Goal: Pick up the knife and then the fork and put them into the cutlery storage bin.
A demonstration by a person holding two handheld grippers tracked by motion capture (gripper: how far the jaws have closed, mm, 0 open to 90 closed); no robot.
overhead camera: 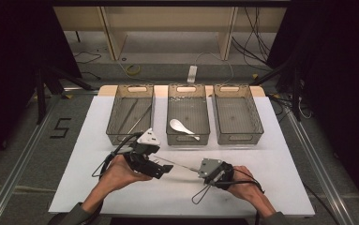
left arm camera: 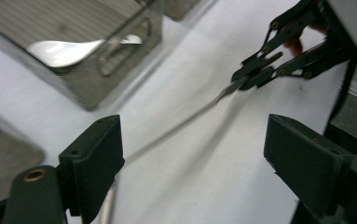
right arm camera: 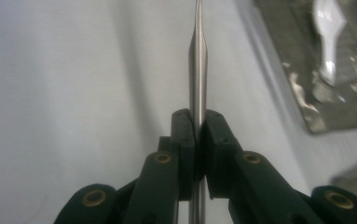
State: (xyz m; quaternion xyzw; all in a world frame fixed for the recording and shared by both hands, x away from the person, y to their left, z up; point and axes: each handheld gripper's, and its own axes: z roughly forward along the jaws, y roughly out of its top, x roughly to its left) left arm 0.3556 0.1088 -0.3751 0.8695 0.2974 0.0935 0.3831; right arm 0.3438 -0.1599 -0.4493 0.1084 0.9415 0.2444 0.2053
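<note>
Here the right tool (right arm camera: 198, 140) clamps a thin metal rod (right arm camera: 197, 70), while the left tool (left arm camera: 192, 158) stands apart.

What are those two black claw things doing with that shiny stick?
A person holds a gripper in each hand. The right gripper is clamped on a thin metal rod. The left gripper is open, the rod running between its jaws untouched. Behind stand three mesh trays; the middle tray holds a white spoon.

Left gripper (overhead camera: 164, 169): my black jaws stand wide apart, nothing pressed between them.
Right gripper (overhead camera: 199, 170): my black jaws are clamped tight, pointing towards the left one.
</note>
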